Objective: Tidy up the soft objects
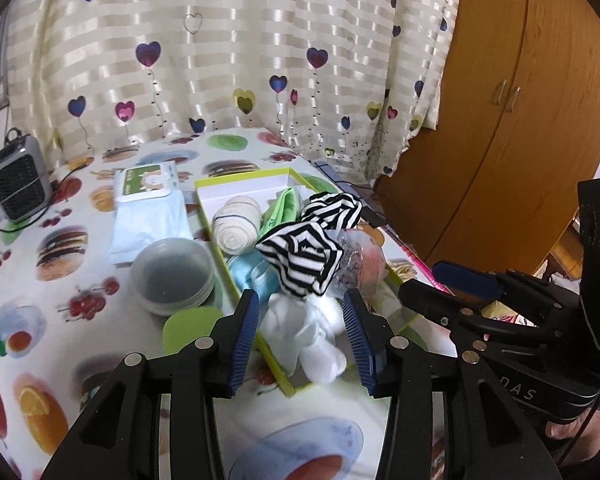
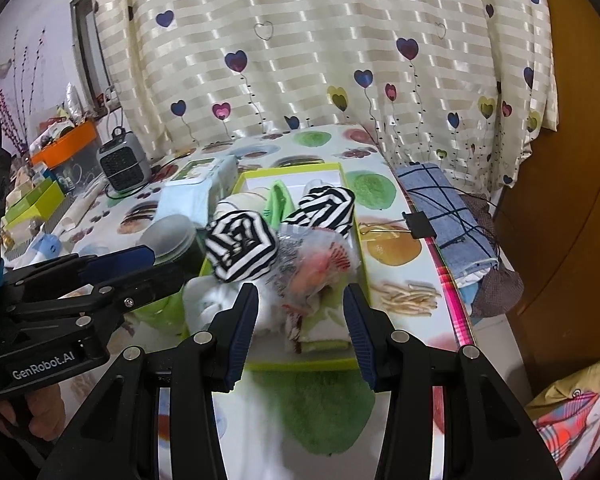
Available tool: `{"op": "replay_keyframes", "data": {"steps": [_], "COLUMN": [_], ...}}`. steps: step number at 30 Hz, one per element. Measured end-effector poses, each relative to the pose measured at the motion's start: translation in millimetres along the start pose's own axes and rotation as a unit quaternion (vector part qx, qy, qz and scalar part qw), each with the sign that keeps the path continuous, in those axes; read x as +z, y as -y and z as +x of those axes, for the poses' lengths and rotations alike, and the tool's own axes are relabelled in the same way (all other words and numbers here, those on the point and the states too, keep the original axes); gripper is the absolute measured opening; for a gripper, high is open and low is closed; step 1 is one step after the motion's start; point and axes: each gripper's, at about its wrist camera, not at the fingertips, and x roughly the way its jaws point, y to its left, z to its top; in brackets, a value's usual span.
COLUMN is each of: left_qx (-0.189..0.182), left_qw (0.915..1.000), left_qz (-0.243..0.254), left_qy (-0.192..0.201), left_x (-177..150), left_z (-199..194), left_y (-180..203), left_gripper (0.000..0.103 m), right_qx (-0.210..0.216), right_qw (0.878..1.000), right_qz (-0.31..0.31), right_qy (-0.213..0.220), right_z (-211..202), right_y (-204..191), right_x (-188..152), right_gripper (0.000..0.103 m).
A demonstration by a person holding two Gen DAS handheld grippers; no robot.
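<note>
A shallow green-rimmed box (image 1: 240,178) (image 2: 292,169) lies on the table, full of soft things: two black-and-white striped rolls (image 1: 300,262) (image 2: 240,248), a cream rolled sock (image 1: 236,226), light blue cloth (image 1: 246,270), a green cloth (image 1: 286,204), white socks (image 1: 304,330) and a clear crinkly bag with pink contents (image 1: 364,258) (image 2: 316,264). My left gripper (image 1: 302,336) is open and empty over the white socks at the box's near end. My right gripper (image 2: 302,334) is open and empty just before the crinkly bag. Each gripper shows in the other's view.
A round clear lidded container (image 1: 172,276) and a wipes pack on light blue cloth (image 1: 148,184) lie left of the box. A small grey heater (image 1: 18,182) stands far left. A binder clip (image 2: 418,224) and folded blue checked cloth (image 2: 448,208) sit at the table's right edge; a wooden wardrobe (image 1: 512,120) stands beyond.
</note>
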Motion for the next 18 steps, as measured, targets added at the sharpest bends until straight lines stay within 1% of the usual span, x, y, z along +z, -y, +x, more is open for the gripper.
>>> {"op": "replay_keyframes", "data": {"steps": [11, 18], "left_qx": [0.027, 0.044], "left_qw": [0.9995, 0.9987], "left_qz": [-0.01, -0.021], "left_qy": [0.008, 0.015], "left_x": [-27, -44], "left_z": [-39, -64], "left_y": [-2, -4], "left_gripper": [0.043, 0.043], "right_qx": [0.006, 0.006], "right_qw": [0.999, 0.999], "right_qz": [-0.034, -0.046], "right_qy": [0.005, 0.01], "right_z": [-32, -50], "right_y": [-34, -48], "right_x": [-14, -23], "right_gripper": [0.046, 0.046]}}
